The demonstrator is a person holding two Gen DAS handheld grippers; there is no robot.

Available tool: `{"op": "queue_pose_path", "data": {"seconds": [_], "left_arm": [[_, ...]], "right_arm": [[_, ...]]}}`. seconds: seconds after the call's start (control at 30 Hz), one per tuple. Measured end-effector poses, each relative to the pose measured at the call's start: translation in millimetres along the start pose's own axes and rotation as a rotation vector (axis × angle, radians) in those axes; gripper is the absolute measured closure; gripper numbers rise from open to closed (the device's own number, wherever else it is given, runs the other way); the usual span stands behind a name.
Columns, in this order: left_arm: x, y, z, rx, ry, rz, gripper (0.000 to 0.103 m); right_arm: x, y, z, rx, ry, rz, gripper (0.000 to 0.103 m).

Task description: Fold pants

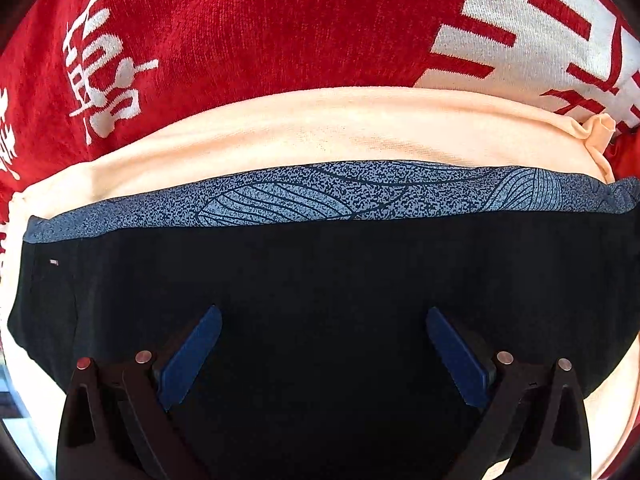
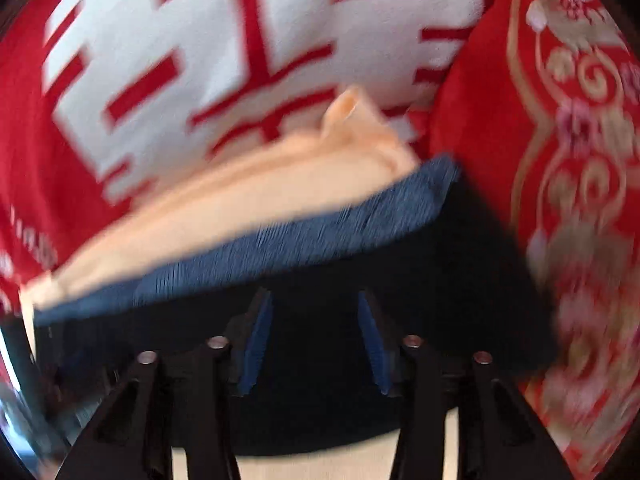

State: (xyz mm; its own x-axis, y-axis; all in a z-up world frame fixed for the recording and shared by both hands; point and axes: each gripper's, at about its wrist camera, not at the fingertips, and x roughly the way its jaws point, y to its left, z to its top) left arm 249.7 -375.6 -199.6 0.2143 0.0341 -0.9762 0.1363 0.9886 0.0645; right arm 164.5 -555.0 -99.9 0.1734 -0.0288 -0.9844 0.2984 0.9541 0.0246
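Folded black pants [image 1: 320, 280] lie on top of a stack, over a blue speckled leaf-print garment [image 1: 320, 196] and a cream garment [image 1: 340, 132]. My left gripper [image 1: 324, 316] points down over the black pants, its blue pads wide apart with nothing between them. In the blurred right wrist view, the black pants [image 2: 460, 264] fill the lower middle. My right gripper [image 2: 316, 304] hangs above them, jaws partly apart and empty, near the blue garment [image 2: 360, 216] and the cream garment [image 2: 260, 184].
A red blanket with white characters [image 1: 240, 32] covers the surface under the stack, with a large white patch [image 2: 240, 40]. A red embroidered cushion [image 2: 560, 160] lies close on the right of the stack.
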Motion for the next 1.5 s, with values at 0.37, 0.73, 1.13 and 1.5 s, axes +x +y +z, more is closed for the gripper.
{"op": "queue_pose_path", "data": {"seconds": [0.37,0.73,1.13,1.5], "left_arm": [[-2,-18,11,0.033,0.031,0.022,0.000],[-3,-26,14,0.048,0.025,0.033,0.000],[-6,-35,13,0.065,0.025,0.060,0.000],[-11,-49,18,0.077,0.050,0.101,0.000]], "right_arm": [[-22,-23,-21,0.205,0.026,0.160,0.038],[-35,-56,-67,0.369,0.069,0.323,0.036],[-22,-64,-75,0.450,0.077,0.341,0.036],[-21,-66,-75,0.461,0.076,0.356,0.036]]}}
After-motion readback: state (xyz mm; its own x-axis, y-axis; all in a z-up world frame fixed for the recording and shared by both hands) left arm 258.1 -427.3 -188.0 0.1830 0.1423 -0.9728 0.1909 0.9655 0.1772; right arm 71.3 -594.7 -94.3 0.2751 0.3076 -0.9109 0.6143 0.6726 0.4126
